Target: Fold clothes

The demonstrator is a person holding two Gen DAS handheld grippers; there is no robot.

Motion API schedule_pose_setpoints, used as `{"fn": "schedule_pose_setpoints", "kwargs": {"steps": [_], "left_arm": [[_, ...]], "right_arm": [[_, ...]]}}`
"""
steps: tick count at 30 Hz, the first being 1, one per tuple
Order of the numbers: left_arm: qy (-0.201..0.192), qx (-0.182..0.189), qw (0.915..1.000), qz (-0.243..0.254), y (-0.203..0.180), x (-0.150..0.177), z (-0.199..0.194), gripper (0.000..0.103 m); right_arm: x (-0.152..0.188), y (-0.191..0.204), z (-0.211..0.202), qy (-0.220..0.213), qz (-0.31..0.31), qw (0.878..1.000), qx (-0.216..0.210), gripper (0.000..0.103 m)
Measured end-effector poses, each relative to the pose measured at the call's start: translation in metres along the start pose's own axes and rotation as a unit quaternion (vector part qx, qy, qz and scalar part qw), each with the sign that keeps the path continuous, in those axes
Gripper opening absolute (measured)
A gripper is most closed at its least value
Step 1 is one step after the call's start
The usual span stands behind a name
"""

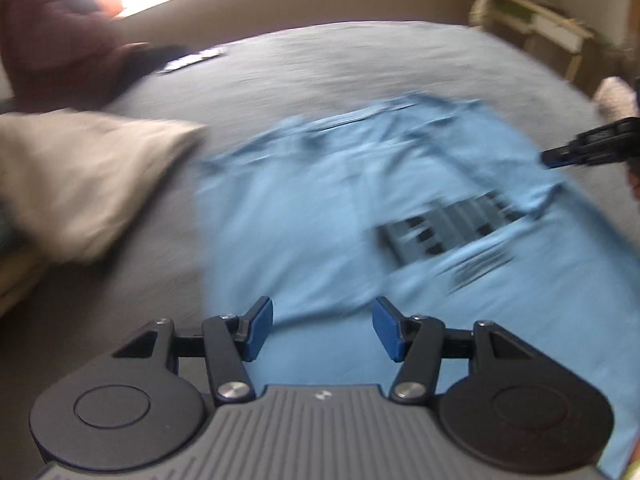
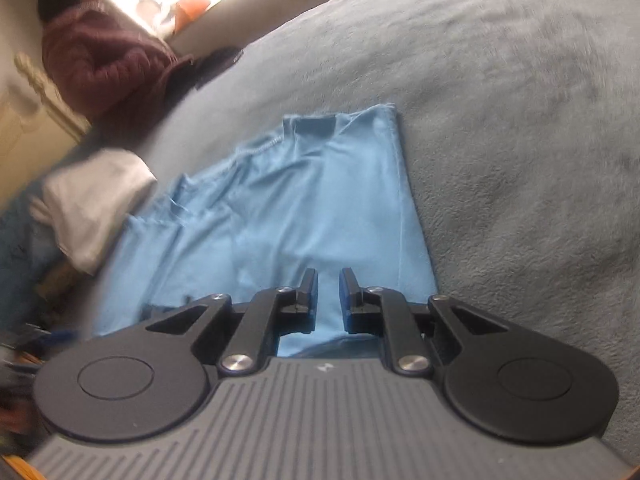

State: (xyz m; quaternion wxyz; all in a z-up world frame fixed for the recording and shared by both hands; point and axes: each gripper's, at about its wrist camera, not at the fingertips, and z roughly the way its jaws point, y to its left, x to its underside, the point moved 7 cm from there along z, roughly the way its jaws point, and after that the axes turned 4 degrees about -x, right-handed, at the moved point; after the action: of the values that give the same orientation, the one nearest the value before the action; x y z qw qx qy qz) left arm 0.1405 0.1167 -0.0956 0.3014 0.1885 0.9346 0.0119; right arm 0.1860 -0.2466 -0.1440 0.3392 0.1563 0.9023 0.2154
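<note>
A light blue T-shirt (image 1: 340, 208) (image 2: 280, 208) lies spread on the grey bed cover (image 1: 320, 64) (image 2: 520, 120), with a dark printed block (image 1: 452, 224) on it and its neck label at the far end. My left gripper (image 1: 322, 308) hovers open over the shirt's near part, and nothing sits between its blue pads. My right gripper (image 2: 328, 274) is over the shirt near its straight right edge. Only a narrow slit shows between its fingers, with no cloth visibly pinched. In the left wrist view the right gripper (image 1: 546, 159) enters from the right above the shirt.
A pale folded cloth (image 1: 80, 176) (image 2: 96, 196) lies left of the shirt. A person in a maroon jacket (image 1: 52, 28) (image 2: 100, 56) is at the bed's far left corner, beside a dark object (image 1: 160, 56). Light wooden furniture (image 1: 540, 20) stands beyond the bed.
</note>
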Motion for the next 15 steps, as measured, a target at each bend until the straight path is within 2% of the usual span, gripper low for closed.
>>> {"fn": "schedule_pose_setpoints", "kwargs": {"steps": [2,3,5,7,9,12,14,15], "left_arm": [[0.001,-0.007,0.9997,-0.024,0.012,0.02,-0.013,0.057],[0.002,-0.003,0.9993,-0.037,0.015,0.03,-0.02,0.057],[0.006,0.006,0.998,-0.063,0.016,0.055,-0.03,0.058],[0.014,0.016,0.9966,-0.08,0.013,0.078,-0.037,0.058],[0.02,0.023,0.9958,-0.087,0.007,0.098,-0.04,0.058],[0.026,0.031,0.9951,-0.091,-0.002,0.123,-0.044,0.058],[0.025,0.037,0.9944,-0.096,-0.005,0.133,-0.048,0.058],[0.025,0.04,0.994,-0.099,-0.006,0.138,-0.05,0.058]], "right_arm": [[0.009,0.014,0.011,-0.001,-0.051,0.998,0.025,0.012],[0.017,0.026,0.014,-0.006,-0.098,0.994,0.046,0.012],[0.031,0.051,0.019,-0.017,-0.191,0.977,0.089,0.012],[0.044,0.075,0.018,-0.034,-0.274,0.954,0.117,0.011],[0.056,0.087,0.021,-0.033,-0.318,0.938,0.135,0.011],[0.07,0.098,0.024,-0.034,-0.347,0.925,0.15,0.01],[0.076,0.107,0.014,-0.044,-0.354,0.923,0.142,0.01],[0.078,0.11,0.009,-0.044,-0.348,0.928,0.127,0.01]]}}
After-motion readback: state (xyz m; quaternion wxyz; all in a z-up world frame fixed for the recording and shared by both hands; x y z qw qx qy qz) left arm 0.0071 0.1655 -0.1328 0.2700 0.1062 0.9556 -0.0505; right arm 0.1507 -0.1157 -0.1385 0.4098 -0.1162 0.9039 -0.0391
